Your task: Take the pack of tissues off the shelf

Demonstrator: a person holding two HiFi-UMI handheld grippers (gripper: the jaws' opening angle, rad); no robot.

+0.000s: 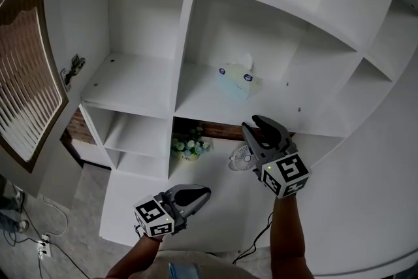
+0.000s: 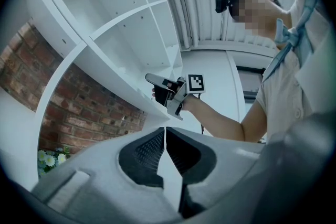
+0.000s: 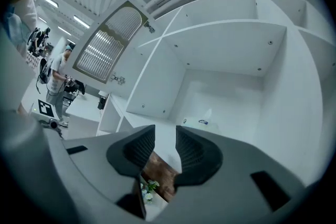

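My right gripper point(image 1: 260, 125) hangs released and empty at the shelf's point(image 1: 199, 100) near edge — the tissues point(image 1: 240, 80) sit farther in, bare board all round; my left gripper point(image 1: 203, 193), lower, is clenched on nothing.

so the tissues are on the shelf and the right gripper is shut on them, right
No: the tissues are on the shelf, but the right gripper is open and empty, short of them, as the right gripper view shows.
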